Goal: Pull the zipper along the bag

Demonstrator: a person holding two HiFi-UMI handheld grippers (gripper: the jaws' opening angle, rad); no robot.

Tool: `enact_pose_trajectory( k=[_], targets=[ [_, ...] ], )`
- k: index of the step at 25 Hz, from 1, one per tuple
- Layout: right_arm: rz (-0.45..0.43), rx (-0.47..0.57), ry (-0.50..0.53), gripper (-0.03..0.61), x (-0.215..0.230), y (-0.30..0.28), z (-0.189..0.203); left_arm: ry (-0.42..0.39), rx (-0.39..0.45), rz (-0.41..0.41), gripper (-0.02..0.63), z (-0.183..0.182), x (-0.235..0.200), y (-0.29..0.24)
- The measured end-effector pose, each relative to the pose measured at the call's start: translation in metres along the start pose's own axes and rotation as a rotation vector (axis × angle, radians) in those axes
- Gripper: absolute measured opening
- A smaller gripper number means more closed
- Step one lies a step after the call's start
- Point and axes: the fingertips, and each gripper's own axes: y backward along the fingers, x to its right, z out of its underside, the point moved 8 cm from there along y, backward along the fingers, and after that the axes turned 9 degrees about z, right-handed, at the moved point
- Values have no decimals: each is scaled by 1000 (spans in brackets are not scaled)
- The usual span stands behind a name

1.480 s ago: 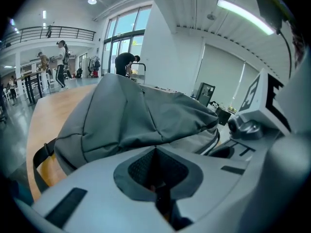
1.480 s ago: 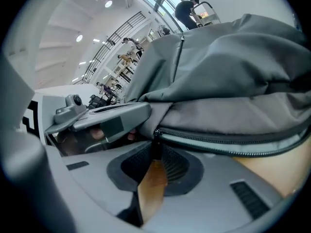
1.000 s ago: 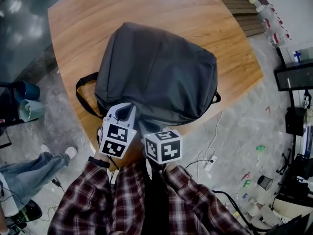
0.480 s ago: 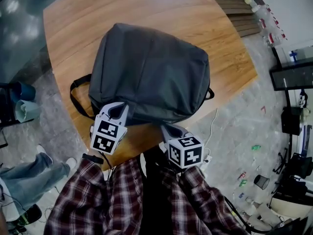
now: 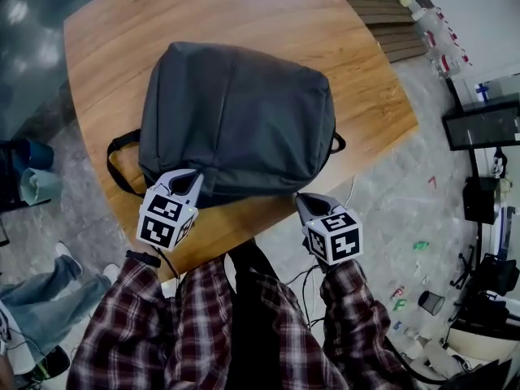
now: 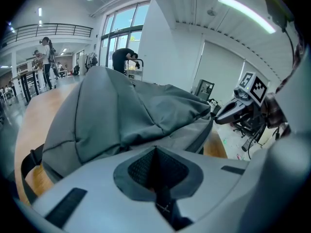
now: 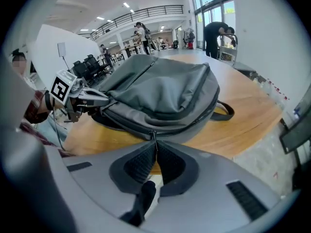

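A grey backpack lies flat on the wooden table. At its near left corner my left gripper stands shut, tips pressed into the bag's edge fabric. My right gripper is at the bag's near right corner, just off the table edge. In the right gripper view its jaws are shut on the thin dark zipper pull, which runs up to the zip line on the bag. The left gripper shows there at the bag's other corner.
A black shoulder strap loops off the bag's left side and a small strap loop sticks out on the right. Cables trail on the floor by the table's near right edge. A person's legs stand at lower left.
My right gripper has travelled right along the bag's near edge, from beside the left gripper to the right corner. The left gripper has stayed at the left corner.
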Motion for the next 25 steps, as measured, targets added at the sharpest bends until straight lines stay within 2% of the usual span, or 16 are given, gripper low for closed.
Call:
enact_pose_trajectory(
  k=[3,6,9,11,13,15,17,21,25],
  targets=[
    [35,-1,-44,17,28,2,3,10,-9,-6,11,-2,1,-4],
    [28,7,-35,15,31,0,4,19,-18,-15,11,-3,-2,-5],
    [-15,29,-40,15,17,-1,2,85,-34,-96,11,-13,-9,-1],
    [-44,38,-40,15,2,-4,-1,154,-5,-161,11,-32,-8,5],
    [-84,47,-41,15,-18,-8,-3,180,68,-132,11,-59,6,4],
    [-131,61,-41,15,-42,-13,-6,163,110,-54,11,-82,30,-11],
    [-179,79,-37,15,-66,-17,-11,129,104,-19,11,-93,48,-33],
    [-218,92,14,15,-107,-21,-18,81,68,-80,11,-81,51,-59],
    [-201,82,65,15,-101,-23,-11,63,99,-77,11,-69,48,-65]
  ],
)
